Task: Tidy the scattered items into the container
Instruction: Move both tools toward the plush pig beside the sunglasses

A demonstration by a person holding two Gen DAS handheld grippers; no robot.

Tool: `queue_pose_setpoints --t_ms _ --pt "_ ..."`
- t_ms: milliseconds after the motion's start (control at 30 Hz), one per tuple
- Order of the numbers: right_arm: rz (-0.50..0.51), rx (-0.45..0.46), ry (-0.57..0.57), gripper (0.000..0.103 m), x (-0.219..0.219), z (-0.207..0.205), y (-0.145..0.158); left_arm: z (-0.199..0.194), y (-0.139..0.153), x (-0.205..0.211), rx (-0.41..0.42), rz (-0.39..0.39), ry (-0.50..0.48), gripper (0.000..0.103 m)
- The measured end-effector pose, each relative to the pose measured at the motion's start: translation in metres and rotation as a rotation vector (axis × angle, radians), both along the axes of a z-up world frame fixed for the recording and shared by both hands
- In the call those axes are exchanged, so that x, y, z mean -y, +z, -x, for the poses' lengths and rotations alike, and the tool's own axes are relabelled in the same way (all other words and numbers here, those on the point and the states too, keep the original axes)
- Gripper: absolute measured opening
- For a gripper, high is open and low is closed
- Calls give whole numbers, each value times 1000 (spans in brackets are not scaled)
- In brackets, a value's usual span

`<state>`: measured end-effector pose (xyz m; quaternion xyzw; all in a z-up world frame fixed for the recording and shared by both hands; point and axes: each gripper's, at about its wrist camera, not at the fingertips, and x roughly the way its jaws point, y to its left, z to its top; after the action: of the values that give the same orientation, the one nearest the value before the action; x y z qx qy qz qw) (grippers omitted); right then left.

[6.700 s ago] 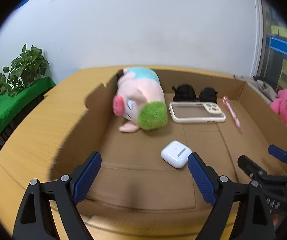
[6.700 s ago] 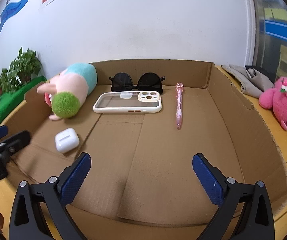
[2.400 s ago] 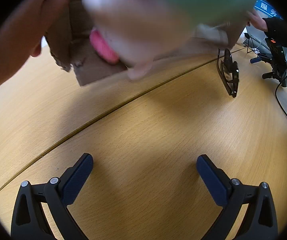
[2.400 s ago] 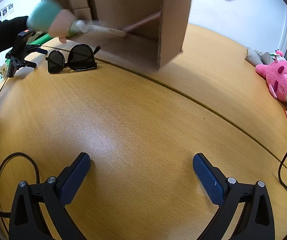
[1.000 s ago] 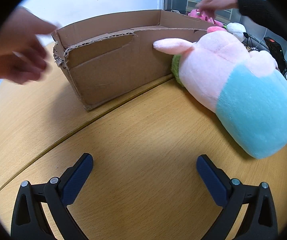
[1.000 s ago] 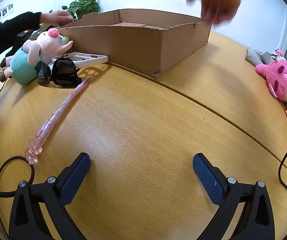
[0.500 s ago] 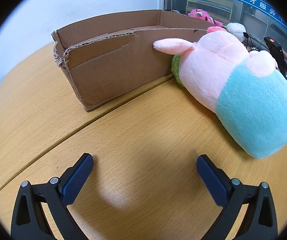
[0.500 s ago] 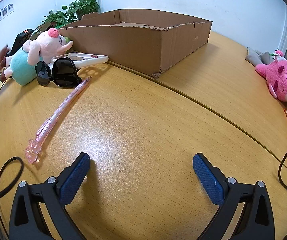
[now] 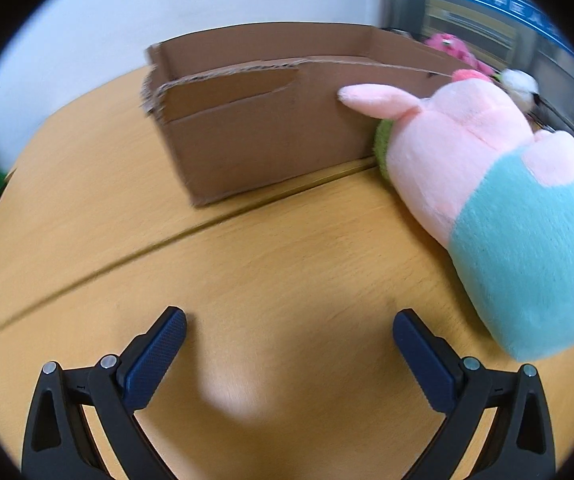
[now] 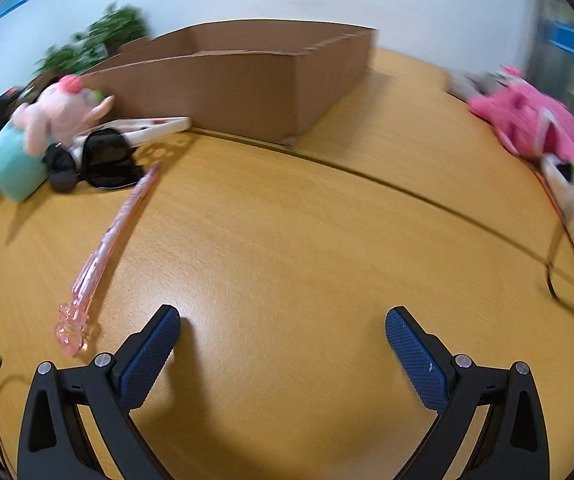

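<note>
Two spread hand-held grippers, nothing picked up yet.
Your left hand-held gripper (image 9: 289,330) and right hand-held gripper (image 10: 283,326) hover empty over the tabletop (image 10: 287,232); plush pig (image 9: 499,200), sunglasses (image 10: 95,160) and pink pen (image 10: 115,232) lie outside the cardboard box (image 10: 239,88).

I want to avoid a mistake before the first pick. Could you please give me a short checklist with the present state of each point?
1. Left gripper open, holding nothing: ok.
2. Right gripper open, holding nothing: ok.
3. Box upright, top open: ok.
4. Plush pig, sunglasses, phone case, pink pen inside the box: not ok, all lie on the table.
5. Box empty inside: cannot tell.
6. Pen free of other items: ok.
</note>
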<state>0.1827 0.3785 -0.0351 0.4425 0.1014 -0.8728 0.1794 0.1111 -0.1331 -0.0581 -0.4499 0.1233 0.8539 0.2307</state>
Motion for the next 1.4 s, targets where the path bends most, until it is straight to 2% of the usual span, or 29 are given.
queue_pose_setpoints --t_ms 100,267,300,367,433,533,633,733,900,1233,1400 --pt "24 3 -78 103 5 -22 7 -11 1 4 27 13 40 103" --pt "91 -152 -64 103 42 -66 60 -27 5 15 70 9 189 102" --pt "112 -177 -64 103 50 -70 71 -32 11 17 56 -10 212 102" --pt "165 -210 -59 103 71 -77 90 -49 32 14 -23 -29 255 102" --pt "202 -222 -79 103 89 -79 101 -70 62 4 -109 -87 248 102" --pt "267 -203 -128 103 114 -77 107 -96 104 -15 -167 -213 197 102" --pt "305 -170 -152 103 137 -76 105 -107 128 -48 -206 -248 171 102" --pt "309 -143 -163 103 148 -78 101 -110 137 -71 -194 -275 124 102" --pt "303 -129 -176 103 152 -87 102 -110 131 -100 -138 -282 91 102" --pt "332 -102 -188 103 139 -92 105 -81 93 -114 36 -278 103 102" --pt "361 -62 -173 103 139 -82 97 -74 77 -123 32 -163 130 101"
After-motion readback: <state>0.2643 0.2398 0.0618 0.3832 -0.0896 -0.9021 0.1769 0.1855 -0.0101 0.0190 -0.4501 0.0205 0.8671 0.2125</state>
